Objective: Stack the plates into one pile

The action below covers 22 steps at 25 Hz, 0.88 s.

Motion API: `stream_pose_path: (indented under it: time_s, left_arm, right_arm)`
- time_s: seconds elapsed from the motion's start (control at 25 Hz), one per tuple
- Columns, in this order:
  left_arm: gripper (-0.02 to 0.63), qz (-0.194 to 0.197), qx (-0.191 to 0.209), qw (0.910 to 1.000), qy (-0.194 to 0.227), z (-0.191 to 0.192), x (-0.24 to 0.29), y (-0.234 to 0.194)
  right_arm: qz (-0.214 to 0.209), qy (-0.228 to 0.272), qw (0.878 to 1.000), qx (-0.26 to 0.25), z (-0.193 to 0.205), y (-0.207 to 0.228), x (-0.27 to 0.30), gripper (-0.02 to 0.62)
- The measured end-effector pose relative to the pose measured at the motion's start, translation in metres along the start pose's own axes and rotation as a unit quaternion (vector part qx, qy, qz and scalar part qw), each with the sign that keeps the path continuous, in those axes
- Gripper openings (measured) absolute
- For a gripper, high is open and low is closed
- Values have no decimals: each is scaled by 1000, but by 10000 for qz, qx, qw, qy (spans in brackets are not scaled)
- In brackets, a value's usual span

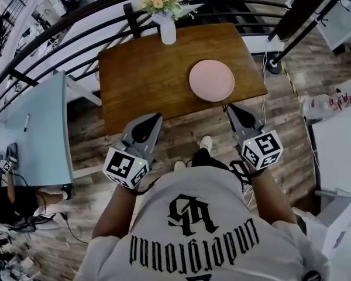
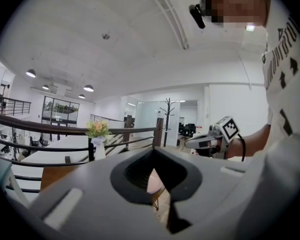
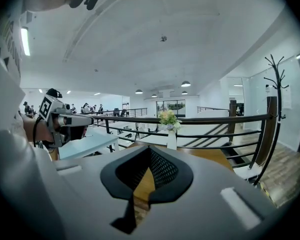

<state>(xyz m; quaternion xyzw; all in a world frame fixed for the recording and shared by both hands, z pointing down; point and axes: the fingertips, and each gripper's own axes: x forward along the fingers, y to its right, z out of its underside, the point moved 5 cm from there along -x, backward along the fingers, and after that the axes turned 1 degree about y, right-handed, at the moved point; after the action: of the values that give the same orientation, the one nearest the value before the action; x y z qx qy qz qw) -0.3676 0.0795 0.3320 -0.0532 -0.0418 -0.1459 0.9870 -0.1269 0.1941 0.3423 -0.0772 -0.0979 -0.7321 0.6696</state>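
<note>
A pink plate (image 1: pixel 212 80) lies on the right half of the brown wooden table (image 1: pixel 146 75); from above I cannot tell whether others lie under it. Through the left jaws' opening a sliver of the pink plate (image 2: pixel 152 182) shows. My left gripper (image 1: pixel 152 117) hovers just off the table's near edge, left of centre, jaws together and empty. My right gripper (image 1: pixel 229 107) is at the near edge just below the plate, also shut and empty. Each gripper view shows the other hand: the right gripper (image 2: pixel 192 143) and the left gripper (image 3: pixel 87 119).
A white vase of flowers (image 1: pixel 168 31) stands at the table's far edge, backed by a black railing (image 1: pixel 76 16). A light blue table (image 1: pixel 38 127) is at the left, a white counter with a bottle (image 1: pixel 324 105) at the right, a coat stand base (image 1: pixel 274 63) beyond.
</note>
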Motion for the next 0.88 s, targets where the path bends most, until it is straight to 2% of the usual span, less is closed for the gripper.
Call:
stream_pose_path:
  time_s: [0.24,0.88]
  left_arm:
    - [46,84,-1,10000,50,2,-8,8]
    - [46,344,52,9993,137,3,-6,29]
  right_arm:
    - [5,56,9998,-180,1,-17,-11,3]
    - [86,122,9997,-175,-3,-26,-34,3]
